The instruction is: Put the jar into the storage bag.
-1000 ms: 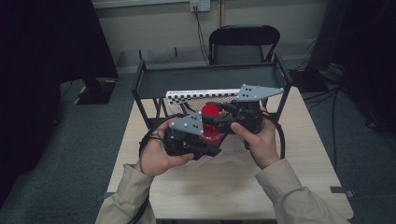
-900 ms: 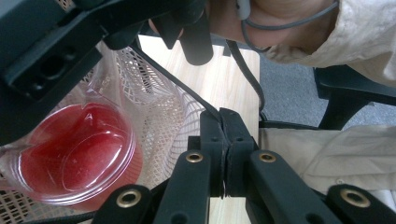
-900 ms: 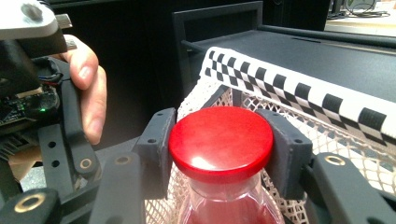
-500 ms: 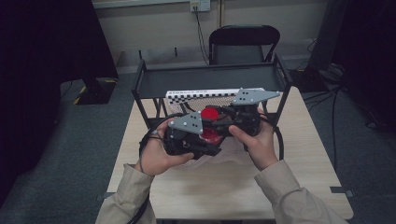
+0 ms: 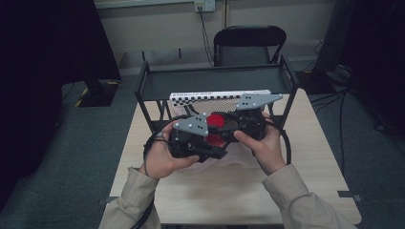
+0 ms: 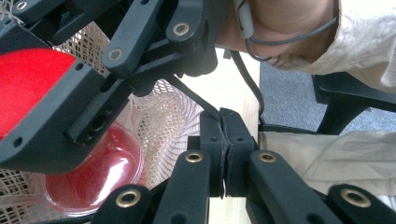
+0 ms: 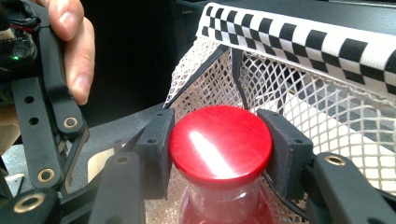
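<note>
Over the middle of the surface [image 5: 296, 143], I hold both grippers close together above a white net bag [image 7: 322, 112]. My right gripper [image 7: 219, 144] has its fingers [image 7: 156, 149] pinching the red lid [image 7: 219, 140] of a little bottle [image 6: 93, 172]. The bottle has red stuff in it and sits in the net bag. My left gripper [image 6: 224, 154] has its fingers [image 6: 210, 154] pressed together, and a bit of net or string looks caught between them.

Here is what could go wrong, I think. The lid is round and shiny, so it could slip out if I pull or twist too fast. Then the bottle could tip and fall. The net is thin, so it could snag on my fingers and get in the way. My two grippers are very near, so they could bump each other.
</note>
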Motion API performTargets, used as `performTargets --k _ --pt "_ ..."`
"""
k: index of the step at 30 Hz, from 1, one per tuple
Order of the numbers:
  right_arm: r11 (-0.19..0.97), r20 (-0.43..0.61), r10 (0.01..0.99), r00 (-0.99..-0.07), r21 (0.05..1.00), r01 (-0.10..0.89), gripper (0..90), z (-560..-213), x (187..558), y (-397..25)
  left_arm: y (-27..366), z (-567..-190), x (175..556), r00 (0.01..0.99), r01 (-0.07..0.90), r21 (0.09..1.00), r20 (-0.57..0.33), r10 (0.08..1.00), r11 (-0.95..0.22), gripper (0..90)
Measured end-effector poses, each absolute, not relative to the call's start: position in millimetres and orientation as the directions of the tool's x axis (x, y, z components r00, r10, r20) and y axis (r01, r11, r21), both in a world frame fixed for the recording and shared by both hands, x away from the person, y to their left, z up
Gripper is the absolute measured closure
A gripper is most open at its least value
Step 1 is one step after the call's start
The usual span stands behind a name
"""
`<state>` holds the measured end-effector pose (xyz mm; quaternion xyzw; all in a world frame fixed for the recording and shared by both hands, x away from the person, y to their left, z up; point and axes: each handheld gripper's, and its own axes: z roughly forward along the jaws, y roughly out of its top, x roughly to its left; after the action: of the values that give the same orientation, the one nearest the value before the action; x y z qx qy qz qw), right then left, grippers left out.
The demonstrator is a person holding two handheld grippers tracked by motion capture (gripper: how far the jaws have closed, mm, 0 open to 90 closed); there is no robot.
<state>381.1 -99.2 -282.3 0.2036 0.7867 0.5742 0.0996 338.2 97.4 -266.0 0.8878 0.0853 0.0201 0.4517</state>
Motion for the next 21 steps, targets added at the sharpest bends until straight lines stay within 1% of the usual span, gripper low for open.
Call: performTargets --k 7,16,17,21 --pt "0.308 0.063 0.445 -0.893 0.926 0.220 48.7 -283.3 382.3 -97.1 96.6 -266.9 339.3 0.984 0.139 0.805 -0.048 0.170 -0.577 88.7" --pt "0.289 0.075 0.444 -0.893 0.931 0.222 48.6 -281.4 381.7 -98.5 97.5 -267.7 339.5 0.984 0.141 0.804 -0.051 0.170 -0.577 88.7" --pt "0.282 0.082 0.443 -0.893 0.933 0.225 47.6 -281.1 382.0 -98.9 97.0 -268.7 339.5 0.984 0.141 0.795 -0.046 0.174 -0.591 88.6" --pt "0.266 0.097 0.435 -0.895 0.936 0.230 32.3 -282.0 381.1 -97.1 99.1 -269.7 341.0 0.983 0.151 0.806 -0.062 0.172 -0.573 88.6"
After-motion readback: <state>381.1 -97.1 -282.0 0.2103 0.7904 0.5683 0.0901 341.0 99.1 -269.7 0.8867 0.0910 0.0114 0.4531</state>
